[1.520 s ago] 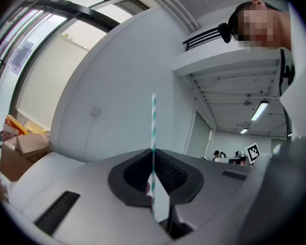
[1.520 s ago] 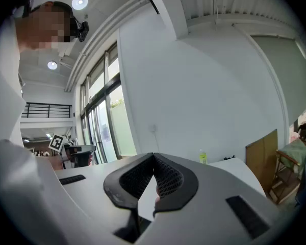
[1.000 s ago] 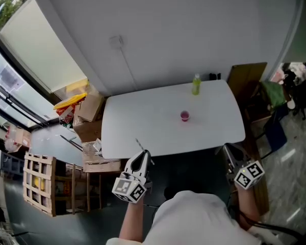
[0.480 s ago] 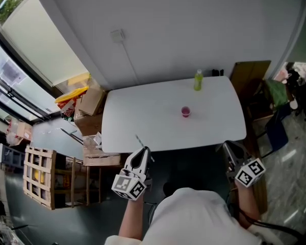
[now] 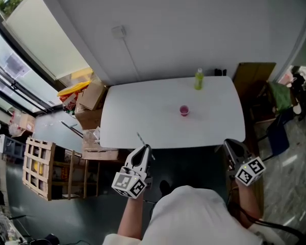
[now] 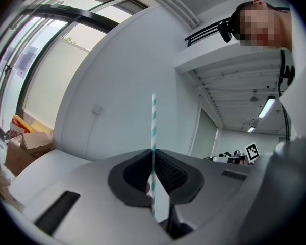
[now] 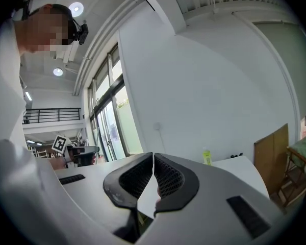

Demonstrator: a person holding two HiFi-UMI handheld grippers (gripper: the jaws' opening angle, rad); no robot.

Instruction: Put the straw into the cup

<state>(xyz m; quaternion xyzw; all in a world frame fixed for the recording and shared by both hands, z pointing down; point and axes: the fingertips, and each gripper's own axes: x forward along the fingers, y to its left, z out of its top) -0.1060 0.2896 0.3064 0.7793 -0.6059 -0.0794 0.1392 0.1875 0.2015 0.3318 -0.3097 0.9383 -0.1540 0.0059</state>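
Fingers [image 6: 169,170] of the left gripper [image 6: 153,160] clenched on a teal-striped straw [image 6: 153,121] projecting past their tips. Right gripper [image 7: 153,163] fingers pressed together, nothing between. Pink cup [image 5: 184,111] stands mid-table [image 5: 137,121], well apart from both grippers. Green bottle [image 5: 198,79] at the far edge.

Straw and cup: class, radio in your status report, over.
Left tool shut on striped straw. Right tool shut, empty. Pink cup on white table, ahead of both tools. Nothing between.
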